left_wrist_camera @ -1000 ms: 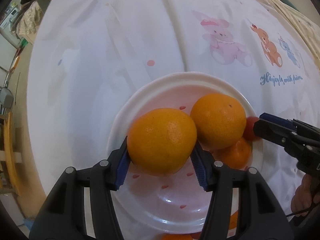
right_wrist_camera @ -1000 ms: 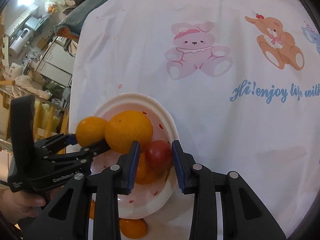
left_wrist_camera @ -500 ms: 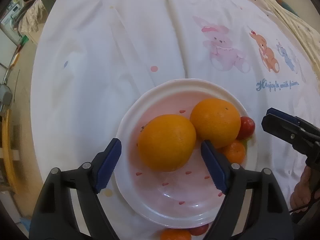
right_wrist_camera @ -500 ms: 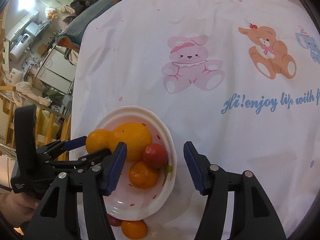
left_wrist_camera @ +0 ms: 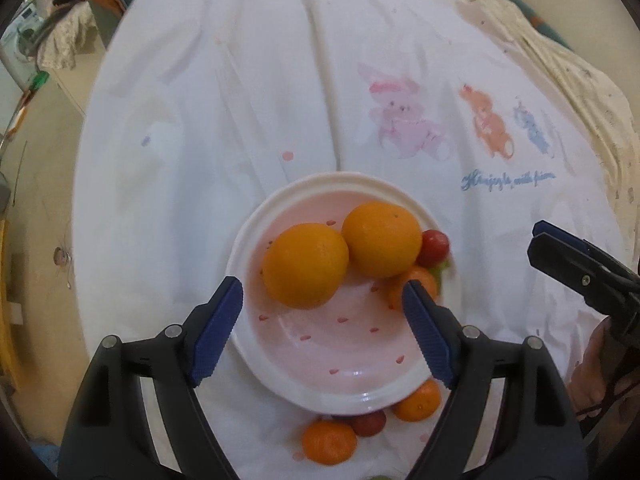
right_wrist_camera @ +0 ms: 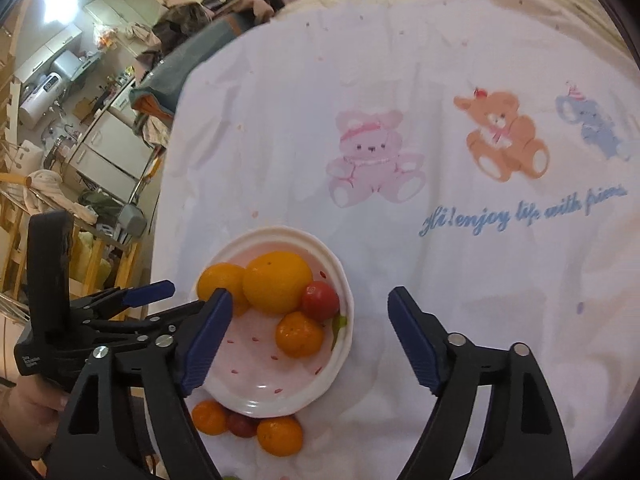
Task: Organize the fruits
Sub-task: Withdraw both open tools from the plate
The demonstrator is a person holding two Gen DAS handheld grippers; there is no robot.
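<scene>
- Nearest the cameras, the left gripper [left_wrist_camera: 322,332] stood with its jaws wide apart and empty above the near half of the bowl [left_wrist_camera: 280,380]; the right gripper [right_wrist_camera: 310,336] was likewise spread and held nothing.
- Just below the bowl's near rim, two small oranges [left_wrist_camera: 329,442] and a small red fruit [left_wrist_camera: 368,424] lay loose on the tablecloth [left_wrist_camera: 224,112].
- Inside the bowl, two large oranges [left_wrist_camera: 306,270] touched each other, with a cherry tomato [left_wrist_camera: 434,246] and a small orange [right_wrist_camera: 299,334] beside them.
- Risk, as I judged it: reaching for the loose fruit could knock the rim, or squeeze round fruit so it rolls away.
</scene>
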